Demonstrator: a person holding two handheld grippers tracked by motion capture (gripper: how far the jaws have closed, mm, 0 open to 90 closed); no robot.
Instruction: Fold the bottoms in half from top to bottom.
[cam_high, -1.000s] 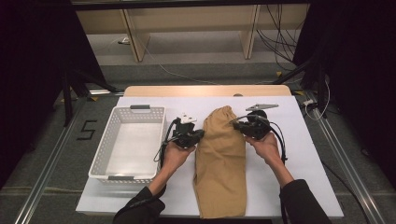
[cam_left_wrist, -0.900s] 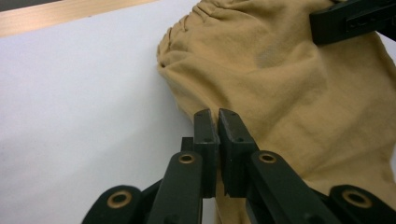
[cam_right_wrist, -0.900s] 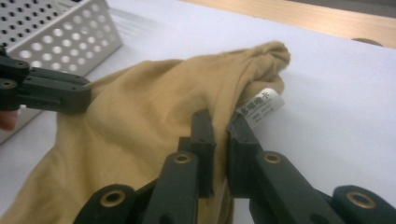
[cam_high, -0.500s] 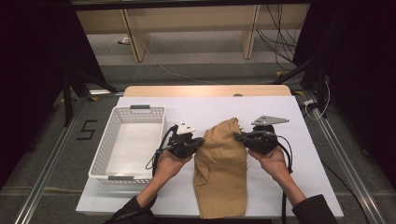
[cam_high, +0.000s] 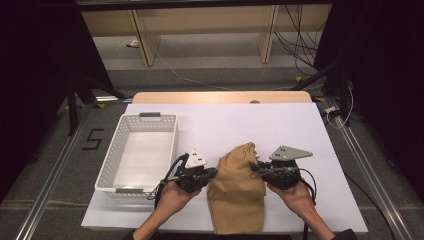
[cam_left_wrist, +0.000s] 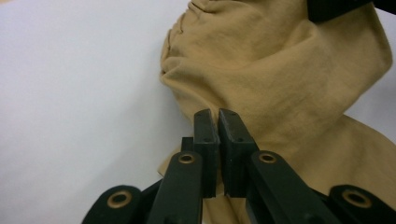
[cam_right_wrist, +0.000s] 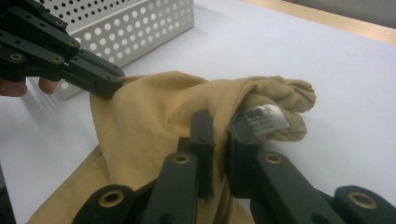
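A tan cloth garment (cam_high: 237, 200) lies on the white table (cam_high: 250, 125) near the front edge, its far end lifted and bunched. My left gripper (cam_high: 215, 171) pinches the cloth's left edge, and my right gripper (cam_high: 254, 170) pinches its right edge. In the left gripper view the jaws (cam_left_wrist: 217, 119) stand pressed together on a fold of the cloth (cam_left_wrist: 280, 84). In the right gripper view the jaws (cam_right_wrist: 217, 123) clamp the cloth (cam_right_wrist: 154, 107) beside a white sewn label (cam_right_wrist: 261, 116). The left gripper (cam_right_wrist: 109, 86) bites the far edge there.
A white perforated basket (cam_high: 150, 116) stands empty at the left of the table, close to my left hand; its wall (cam_right_wrist: 130, 23) also appears in the right gripper view. The table's wooden back edge (cam_high: 220, 96) lies beyond. Metal rails run along both sides of the table.
Both hands have moved toward the person's side of the table, dragging the cloth's far end back over itself. Both grips stayed shut on the cloth.
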